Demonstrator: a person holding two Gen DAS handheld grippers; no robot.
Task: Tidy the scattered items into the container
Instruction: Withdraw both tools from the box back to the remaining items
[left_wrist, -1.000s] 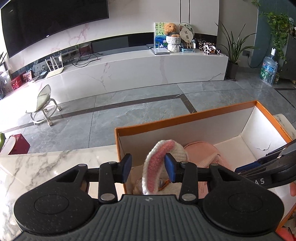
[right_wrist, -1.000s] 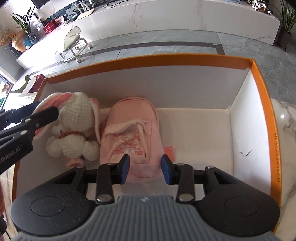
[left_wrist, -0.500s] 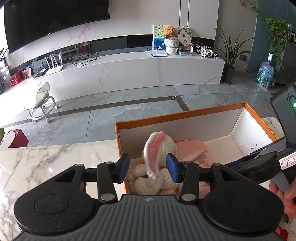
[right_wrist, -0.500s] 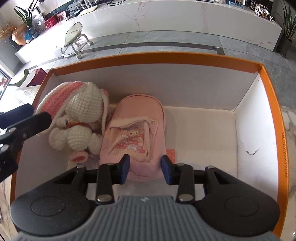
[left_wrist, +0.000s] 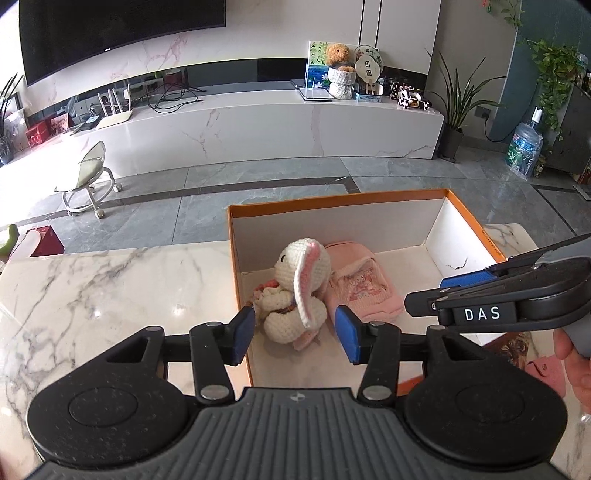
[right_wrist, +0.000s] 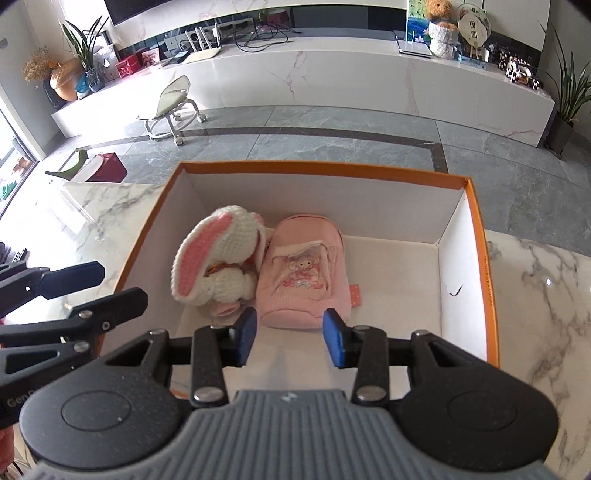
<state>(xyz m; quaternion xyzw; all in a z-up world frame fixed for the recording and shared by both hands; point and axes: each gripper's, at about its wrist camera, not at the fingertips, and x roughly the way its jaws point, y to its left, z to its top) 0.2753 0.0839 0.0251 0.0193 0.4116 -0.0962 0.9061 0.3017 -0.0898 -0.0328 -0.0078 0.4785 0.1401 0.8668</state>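
Note:
A white crocheted rabbit (left_wrist: 295, 291) with pink ears sits in the left part of an orange-rimmed white box (left_wrist: 436, 236), beside a small pink backpack (left_wrist: 360, 282). My left gripper (left_wrist: 295, 334) is open and empty, above the box's near left corner, apart from the rabbit. In the right wrist view the rabbit (right_wrist: 216, 258) and backpack (right_wrist: 304, 275) lie side by side in the box (right_wrist: 476, 229). My right gripper (right_wrist: 289, 341) is open and empty over the box's near edge.
The box stands on a white marble table (left_wrist: 110, 288). A pink cloth item (left_wrist: 546, 369) lies on the table at the right, by the hand. Beyond the table are grey floor tiles, a small stool (left_wrist: 86, 181) and a long white TV bench.
My left gripper has let go of the rabbit's ear and drawn back and up. The rabbit now rests in the box. My right gripper has also pulled back a little.

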